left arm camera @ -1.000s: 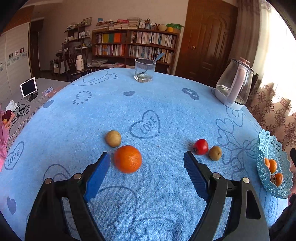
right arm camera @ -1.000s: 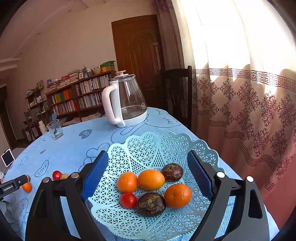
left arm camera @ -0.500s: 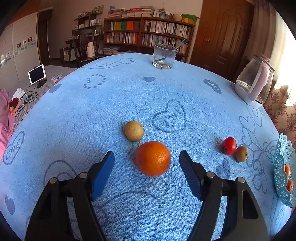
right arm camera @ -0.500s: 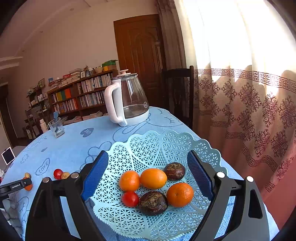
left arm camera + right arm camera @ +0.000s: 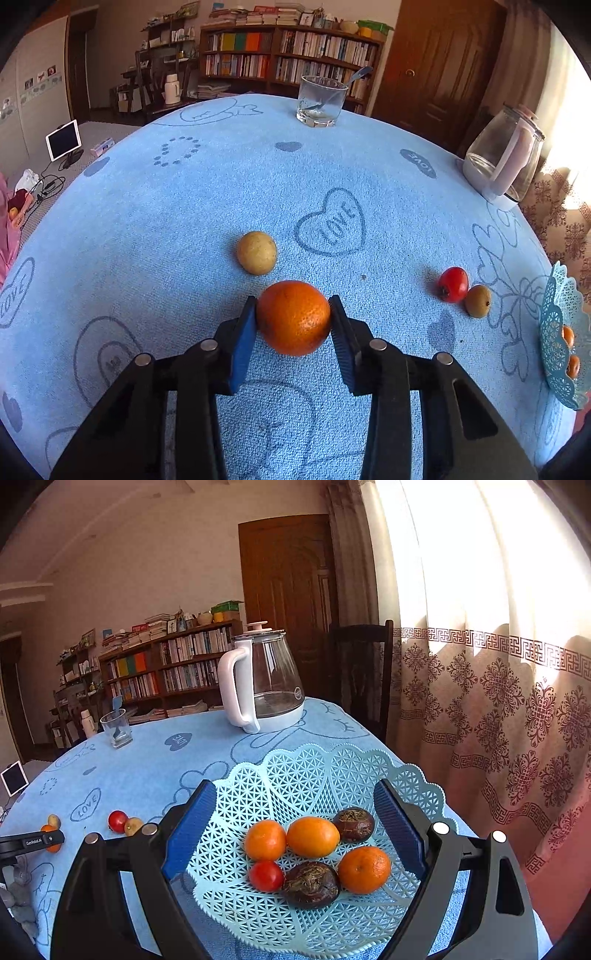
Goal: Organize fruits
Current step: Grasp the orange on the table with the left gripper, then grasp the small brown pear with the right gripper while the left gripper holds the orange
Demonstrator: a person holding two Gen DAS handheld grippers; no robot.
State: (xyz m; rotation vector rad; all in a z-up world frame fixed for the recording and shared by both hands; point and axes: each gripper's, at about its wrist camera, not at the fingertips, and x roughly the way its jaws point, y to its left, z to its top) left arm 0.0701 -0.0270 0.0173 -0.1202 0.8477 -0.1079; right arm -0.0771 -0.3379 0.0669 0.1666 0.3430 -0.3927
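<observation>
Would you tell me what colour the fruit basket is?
The basket is pale blue-green plastic lattice, clearest in the right wrist view.

left gripper point(image 5: 293, 325) lowered, jaws closing onto orange point(image 5: 293, 317)

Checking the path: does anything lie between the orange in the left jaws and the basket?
Yes. A red fruit and a small brown fruit sit on the cloth between the orange and the basket.

Glass kettle point(image 5: 264, 681) on blue tablecloth point(image 5: 184, 221); tumbler point(image 5: 320, 100) with spoon; bookshelf point(image 5: 288, 55) behind.
</observation>
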